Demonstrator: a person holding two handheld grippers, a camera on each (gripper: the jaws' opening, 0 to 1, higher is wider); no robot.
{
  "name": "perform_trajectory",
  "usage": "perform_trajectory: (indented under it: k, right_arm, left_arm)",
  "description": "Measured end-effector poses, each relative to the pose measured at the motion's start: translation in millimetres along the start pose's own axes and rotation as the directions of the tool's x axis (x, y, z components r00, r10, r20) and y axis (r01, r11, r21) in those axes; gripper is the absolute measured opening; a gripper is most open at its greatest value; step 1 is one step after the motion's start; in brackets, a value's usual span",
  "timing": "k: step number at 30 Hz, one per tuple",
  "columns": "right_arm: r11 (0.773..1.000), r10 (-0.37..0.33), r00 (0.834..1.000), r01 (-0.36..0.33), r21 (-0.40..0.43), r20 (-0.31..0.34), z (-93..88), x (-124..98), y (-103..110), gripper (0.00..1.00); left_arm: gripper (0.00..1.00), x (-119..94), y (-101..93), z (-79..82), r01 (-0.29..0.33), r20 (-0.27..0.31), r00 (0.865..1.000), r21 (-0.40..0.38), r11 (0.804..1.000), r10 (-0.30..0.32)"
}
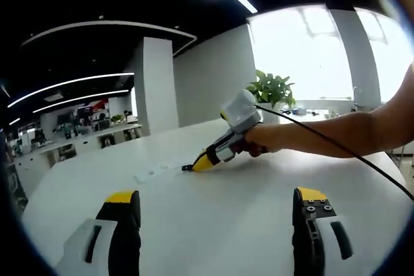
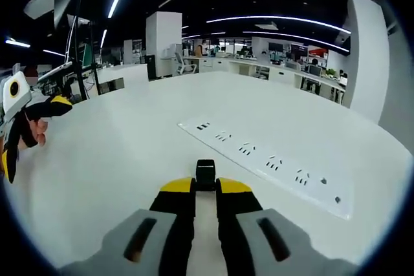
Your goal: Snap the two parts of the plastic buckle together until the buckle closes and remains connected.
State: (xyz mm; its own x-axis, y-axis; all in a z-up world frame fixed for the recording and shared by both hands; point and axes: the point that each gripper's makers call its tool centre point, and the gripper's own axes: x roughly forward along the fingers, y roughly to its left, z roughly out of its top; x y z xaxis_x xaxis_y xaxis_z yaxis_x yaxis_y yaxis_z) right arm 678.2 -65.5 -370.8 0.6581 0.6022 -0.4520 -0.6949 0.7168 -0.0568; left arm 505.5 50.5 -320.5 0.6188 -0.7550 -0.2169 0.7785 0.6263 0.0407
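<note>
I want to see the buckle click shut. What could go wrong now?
1. The right gripper pinches the small black buckle part only by its tips, so the part might twist or slip out.
2. The left gripper is open, holds nothing, and is far from that part. The other buckle half isn't clearly visible, so lining the halves up may be hard.

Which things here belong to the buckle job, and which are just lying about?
Job: black buckle part pinched in right gripper; left gripper, open above the table.

Lying about: white power strip; potted plant.
</note>
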Motion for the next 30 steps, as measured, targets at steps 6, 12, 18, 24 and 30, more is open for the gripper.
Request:
perform_trajectory:
  k: [6, 12, 18, 24, 30]
  right_arm:
    - [1.0, -0.006, 1.0, 0.006, -0.004, -0.005, -2.6, 0.5, -1.6, 0.11]
    - [1.0, 0.0, 1.0, 0.0, 0.001, -0.004, -4.3, 1.2, 0.5, 0.11]
    - [1.0, 0.01, 1.0, -0.01, -0.013, -0.005, -3.4, 3.6, 0.3, 0.11]
    - [1.0, 0.025, 1.0, -0.025, -0.015, 0.015, 0.3, 3.1, 3.7, 0.43]
    - [1.0, -0.023, 0.991, 0.025, -0.014, 0.133, 22.5, 0.7, 3.8, 0.99]
  left_arm:
    - [0.99, 0.0, 1.1, 0.8, -0.003, 0.0, 1.0, 0.002, 1.0, 0.003]
    - [0.99, -0.7, 0.7, 1.3, 0.001, 0.001, 1.0, 0.004, 1.0, -0.001]
    - [0.99, -2.2, -1.2, 1.1, 0.002, 0.001, 1.0, 0.006, 1.0, -0.002]
    - [0.99, -2.7, -3.0, 1.1, 0.003, 0.002, 1.0, 0.004, 1.0, -0.003]
    - [0.99, -0.7, -2.6, 1.5, 0.007, 0.001, 1.0, 0.004, 1.0, -0.007]
